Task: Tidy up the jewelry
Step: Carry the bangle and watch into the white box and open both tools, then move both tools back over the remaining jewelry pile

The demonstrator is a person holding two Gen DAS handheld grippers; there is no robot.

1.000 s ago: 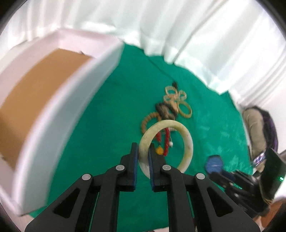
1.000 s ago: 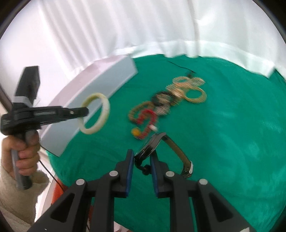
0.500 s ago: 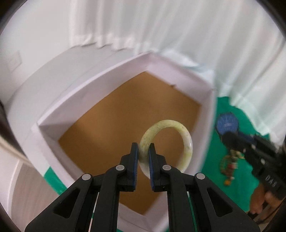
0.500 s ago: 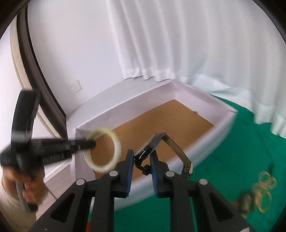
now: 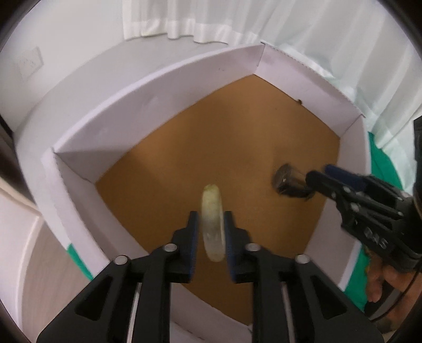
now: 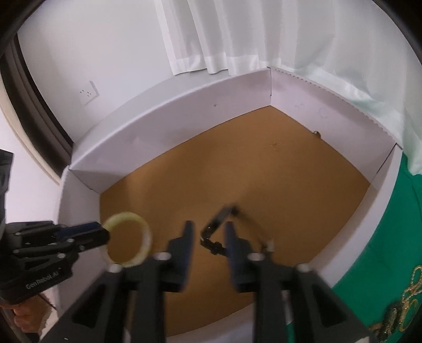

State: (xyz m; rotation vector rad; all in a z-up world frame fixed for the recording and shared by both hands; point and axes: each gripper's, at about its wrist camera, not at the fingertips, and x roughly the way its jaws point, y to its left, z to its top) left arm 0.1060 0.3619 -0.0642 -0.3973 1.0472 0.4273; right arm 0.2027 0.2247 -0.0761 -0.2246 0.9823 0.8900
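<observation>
Left wrist view: the left hand-held gripper (image 5: 210, 232) hangs over a white box (image 5: 163, 87) with a brown cardboard floor. Its fingers are spread apart, and a pale green bangle (image 5: 212, 223) sits edge-on in the gap between them, blurred; I cannot tell whether either pad touches it. To the right, the right hand-held gripper (image 5: 315, 179) reaches in over the box's right wall, with a dark watch (image 5: 286, 180) at its tip, low over the brown floor. Whether it grips the watch is not clear from here. A strip of green cloth (image 5: 382, 168) shows past the box on the right, and white curtains (image 5: 211, 18) hang behind.

Right wrist view: the right hand-held gripper (image 6: 208, 233) is also over the box (image 6: 184, 121), its fingers set wide apart. The watch (image 6: 224, 227) lies between and just ahead of them, blurred, its strap trailing to the right; it seems loose from both pads. At the left, the left hand-held gripper (image 6: 105, 233) points in over the box's near-left wall with the bangle (image 6: 128, 237) at its tip, seen as a full ring here. A heap of gold chains (image 6: 406, 298) rests on the green cloth (image 6: 390, 237) at the lower right, outside the box. A wall socket (image 6: 89, 92) sits on the white wall at the left.
</observation>
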